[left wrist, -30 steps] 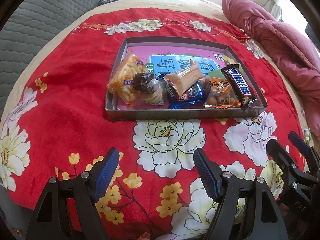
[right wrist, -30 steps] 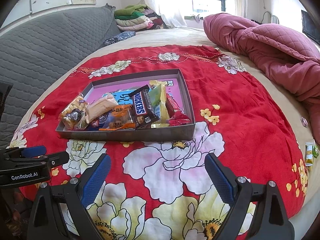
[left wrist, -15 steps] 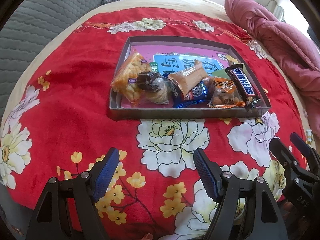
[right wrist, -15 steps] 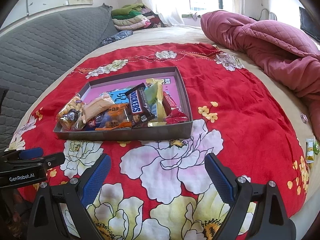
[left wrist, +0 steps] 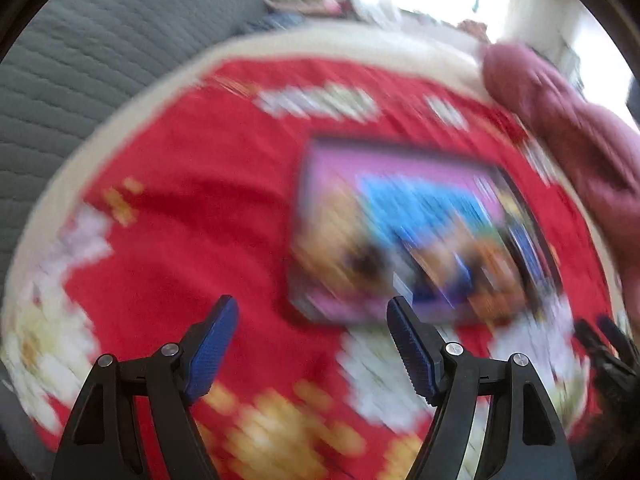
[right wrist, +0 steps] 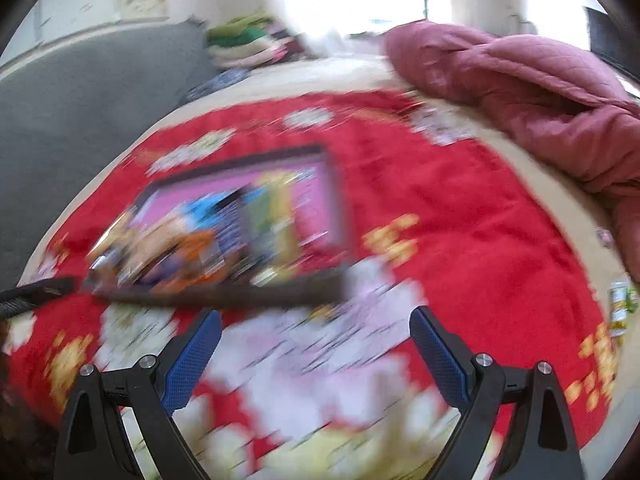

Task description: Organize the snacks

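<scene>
Snacks (right wrist: 192,248) heaped in shallow grey tray (right wrist: 224,300), blurred, individual packets not readable. Nearest: left gripper (left wrist: 312,344) with blue pads apart, nothing between, over red floral blanket (left wrist: 192,216). Right gripper (right wrist: 314,344) likewise over blanket, jaws opening, empty. Beyond both: tray resting on blanket, well apart from either gripper. One small packet (right wrist: 619,308) lying separate near blanket's right edge. Farther: pink quilt (right wrist: 520,92) bunched right, grey padded headboard (left wrist: 100,60) left, folded clothes (right wrist: 244,40) at back.
</scene>
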Demonstrator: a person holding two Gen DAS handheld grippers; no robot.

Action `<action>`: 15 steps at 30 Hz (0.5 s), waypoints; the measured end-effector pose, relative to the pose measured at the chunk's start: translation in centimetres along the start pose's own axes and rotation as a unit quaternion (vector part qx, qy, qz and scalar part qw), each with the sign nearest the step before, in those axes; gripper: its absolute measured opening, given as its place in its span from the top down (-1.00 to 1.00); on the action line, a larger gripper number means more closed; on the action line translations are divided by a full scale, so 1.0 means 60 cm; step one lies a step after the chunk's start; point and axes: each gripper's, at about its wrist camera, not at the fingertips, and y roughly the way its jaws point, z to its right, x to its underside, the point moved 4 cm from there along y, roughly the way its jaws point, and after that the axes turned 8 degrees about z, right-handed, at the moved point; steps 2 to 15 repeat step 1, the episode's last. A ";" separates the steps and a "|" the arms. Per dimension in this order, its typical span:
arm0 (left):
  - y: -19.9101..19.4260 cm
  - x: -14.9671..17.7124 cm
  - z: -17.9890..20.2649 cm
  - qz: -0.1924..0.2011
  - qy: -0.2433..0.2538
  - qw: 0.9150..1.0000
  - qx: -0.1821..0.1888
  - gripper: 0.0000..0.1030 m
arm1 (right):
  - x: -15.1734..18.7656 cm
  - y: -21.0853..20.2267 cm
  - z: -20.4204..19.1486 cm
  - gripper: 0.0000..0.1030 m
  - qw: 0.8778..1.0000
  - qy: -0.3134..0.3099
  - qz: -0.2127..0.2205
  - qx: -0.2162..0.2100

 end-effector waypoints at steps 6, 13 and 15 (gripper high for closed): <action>0.006 -0.018 -0.025 0.012 -0.004 1.000 -0.016 -0.51 | -0.016 0.010 0.032 -0.96 1.000 0.014 0.008 0.020; 0.006 -0.018 -0.025 0.012 -0.004 1.000 -0.016 -0.51 | -0.016 0.010 0.032 -0.96 1.000 0.014 0.008 0.020; 0.006 -0.018 -0.025 0.012 -0.004 1.000 -0.016 -0.51 | -0.016 0.010 0.032 -0.96 1.000 0.014 0.008 0.020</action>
